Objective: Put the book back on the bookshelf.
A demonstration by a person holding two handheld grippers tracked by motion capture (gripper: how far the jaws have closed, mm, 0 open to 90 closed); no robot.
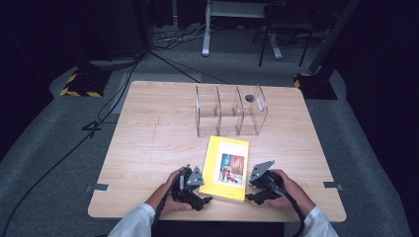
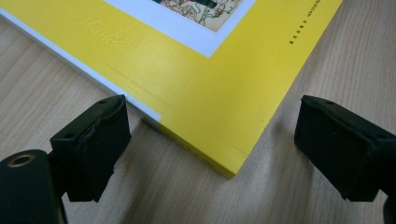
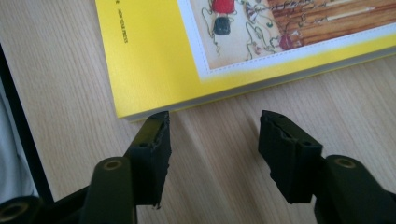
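Note:
A yellow book [image 1: 227, 168] with a framed picture on its cover lies flat near the table's front edge. My left gripper [image 1: 203, 196] sits at the book's near left corner; in the left gripper view its jaws stand wide apart, open, on either side of that corner of the book [image 2: 205, 88]. My right gripper [image 1: 253, 192] rests by the book's right edge. Its jaws are open too, low over the wood, just short of the book [image 3: 154, 60]. Neither holds anything.
A clear plastic divided holder [image 1: 231, 111] stands upright behind the book, with a small dark object [image 1: 249, 98] at its top right. The wooden table [image 1: 148, 143] has bare room to the left. A dark front edge [image 3: 21, 140] lies close beside the right gripper.

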